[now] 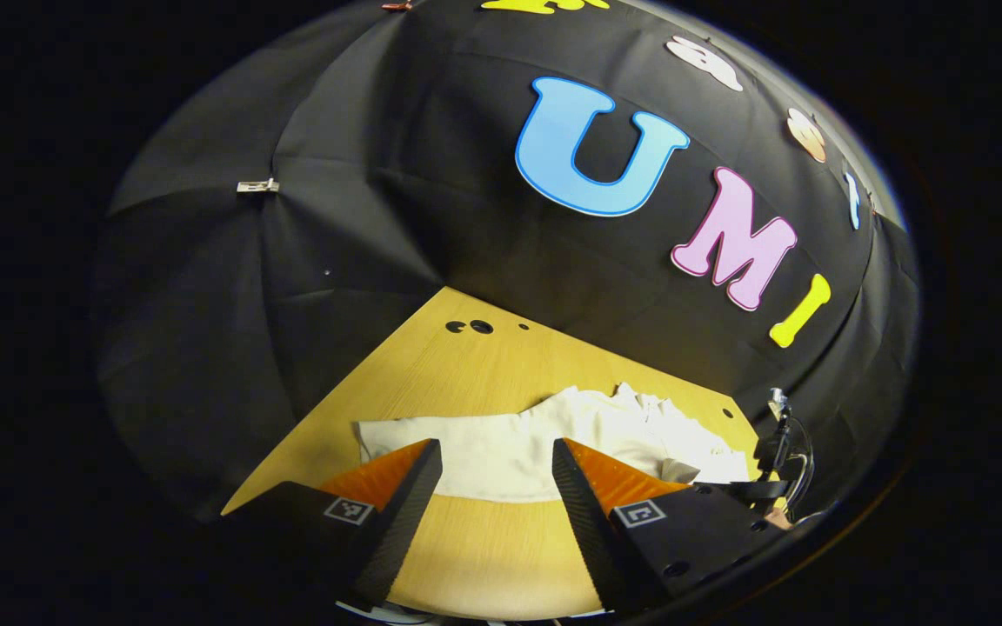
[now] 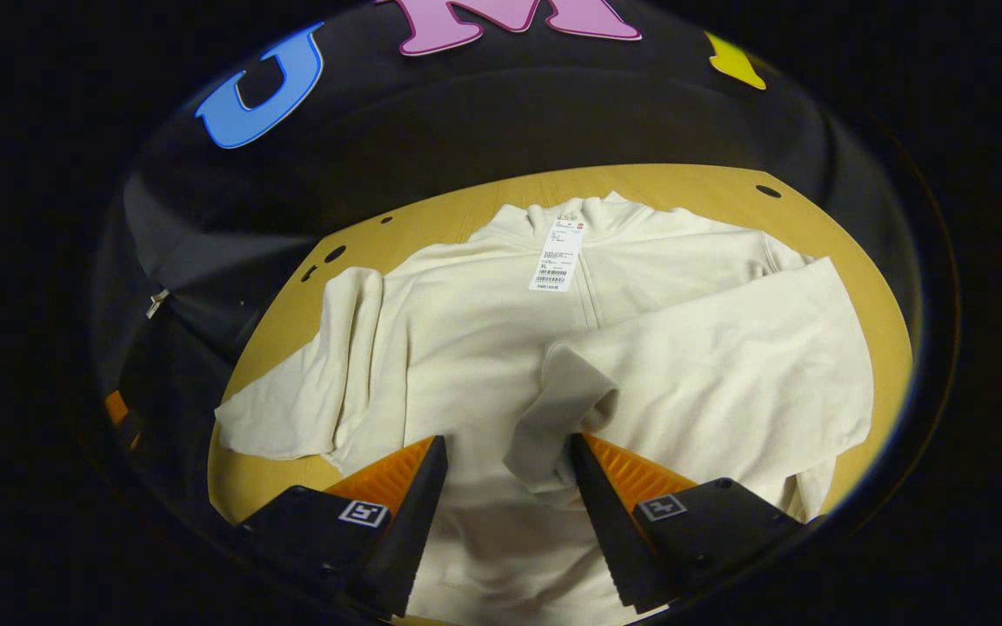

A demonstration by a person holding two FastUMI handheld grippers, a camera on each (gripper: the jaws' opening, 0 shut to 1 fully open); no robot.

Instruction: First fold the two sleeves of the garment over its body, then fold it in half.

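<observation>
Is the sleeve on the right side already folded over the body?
Yes, folded. In the right gripper view that sleeve lies across the garment's body, its cuff near the middle; the other sleeve is still spread out.

We read this as a recording booth, a staged set and no lived-in room. Black cloth wall [image 1: 362,217] hung in creased folds, pinned with a metal clip [image 1: 257,186]. Bare wooden counter [image 1: 475,365] with drilled holes [image 1: 469,327] at its far edge.
</observation>
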